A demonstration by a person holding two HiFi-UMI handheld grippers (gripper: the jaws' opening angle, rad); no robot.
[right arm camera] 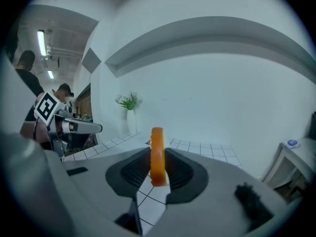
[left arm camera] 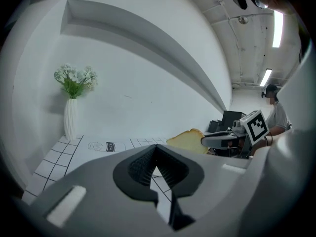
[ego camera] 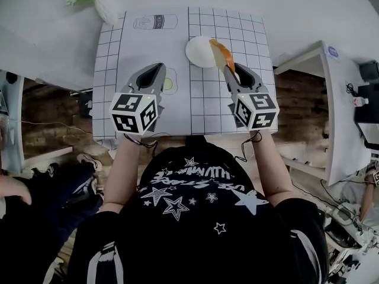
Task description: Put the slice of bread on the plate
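Observation:
A slice of bread (ego camera: 221, 55) with an orange-brown crust is held on edge between the jaws of my right gripper (ego camera: 227, 68), just over the right rim of the round white plate (ego camera: 197, 51). In the right gripper view the slice (right arm camera: 157, 142) stands upright, edge-on, with both pads pressed on it. My left gripper (ego camera: 159, 70) hovers over the gridded mat to the plate's lower left, shut with nothing in it. In the left gripper view its jaws (left arm camera: 155, 149) meet at the tip, and the bread (left arm camera: 187, 141) shows off to the right.
The white gridded mat (ego camera: 148, 52) covers the table, with a printed can outline (ego camera: 155, 21) at the back. A white vase of flowers (ego camera: 98, 2) stands at the back left corner. A white side table (ego camera: 343, 111) is to the right.

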